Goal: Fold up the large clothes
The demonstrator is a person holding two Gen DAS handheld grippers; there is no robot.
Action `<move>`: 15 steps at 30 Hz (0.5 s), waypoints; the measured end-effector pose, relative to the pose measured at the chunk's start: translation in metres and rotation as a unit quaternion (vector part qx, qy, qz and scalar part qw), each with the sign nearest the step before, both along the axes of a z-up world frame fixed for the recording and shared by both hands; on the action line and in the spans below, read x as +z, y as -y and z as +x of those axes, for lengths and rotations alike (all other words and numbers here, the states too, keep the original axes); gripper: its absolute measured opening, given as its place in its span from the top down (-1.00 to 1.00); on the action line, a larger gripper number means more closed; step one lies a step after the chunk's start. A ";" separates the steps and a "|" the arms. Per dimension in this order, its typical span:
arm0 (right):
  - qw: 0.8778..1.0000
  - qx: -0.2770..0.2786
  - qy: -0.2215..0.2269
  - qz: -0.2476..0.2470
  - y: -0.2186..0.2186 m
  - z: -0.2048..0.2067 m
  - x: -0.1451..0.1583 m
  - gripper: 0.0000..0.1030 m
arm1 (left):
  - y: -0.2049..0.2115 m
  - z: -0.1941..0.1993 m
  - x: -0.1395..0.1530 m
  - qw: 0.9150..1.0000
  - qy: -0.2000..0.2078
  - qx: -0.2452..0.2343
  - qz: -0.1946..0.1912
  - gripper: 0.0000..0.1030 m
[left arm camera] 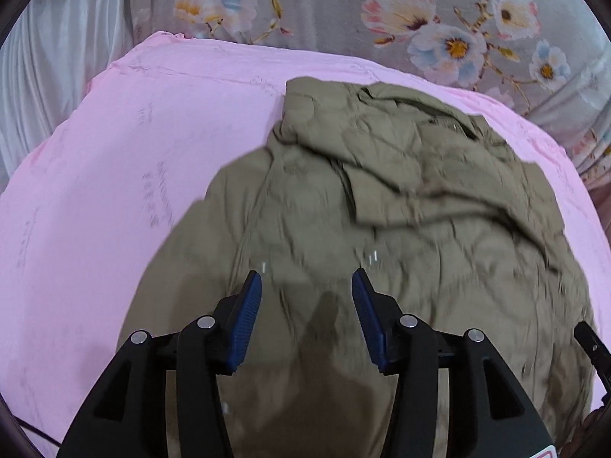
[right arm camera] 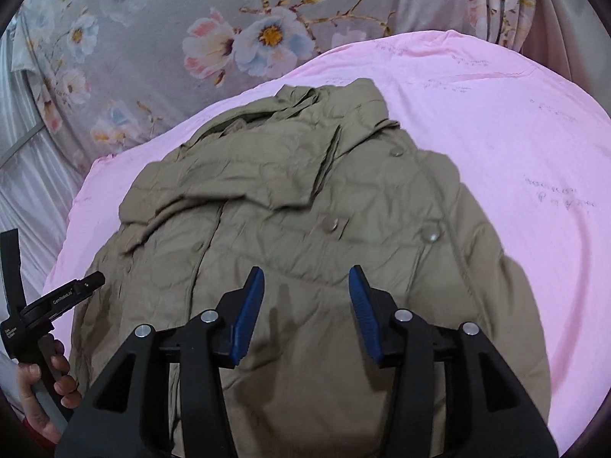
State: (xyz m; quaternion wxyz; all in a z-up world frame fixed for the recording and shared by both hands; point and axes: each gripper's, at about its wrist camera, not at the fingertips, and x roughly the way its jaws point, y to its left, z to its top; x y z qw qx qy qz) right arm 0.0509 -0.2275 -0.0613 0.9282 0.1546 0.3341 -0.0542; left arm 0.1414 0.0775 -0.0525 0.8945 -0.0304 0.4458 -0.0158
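Observation:
An olive quilted jacket [left arm camera: 401, 206] lies folded in on itself on a pink sheet [left arm camera: 114, 152], its collar at the far end. My left gripper [left arm camera: 307, 276] hangs open above the jacket's near part, nothing between its blue pads. In the right wrist view the same jacket [right arm camera: 305, 210] shows its snap buttons, and my right gripper [right arm camera: 306, 273] is open over it, empty. The left gripper's body [right arm camera: 57, 301] shows at the lower left of that view, held by a hand [right arm camera: 46, 393]. A black part of the right gripper [left arm camera: 592, 347] shows at the left view's right edge.
A grey cloth with a flower print [left arm camera: 439, 19] hangs behind the bed. Pale curtains [left arm camera: 42, 68] hang at the far left. Bare pink sheet [right arm camera: 534, 191] spreads to the right of the jacket and also to its left.

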 end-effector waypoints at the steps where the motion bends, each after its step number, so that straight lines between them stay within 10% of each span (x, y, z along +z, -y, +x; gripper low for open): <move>1: 1.000 0.007 -0.002 -0.007 -0.007 -0.007 -0.001 0.12 | 0.002 -0.009 -0.003 1.000 -0.003 -0.004 0.000 0.05; 15: 0.999 -0.012 -0.008 -0.036 0.000 -0.108 -0.001 -0.05 | -0.023 -0.084 0.002 1.000 -0.017 -0.001 0.011 -0.02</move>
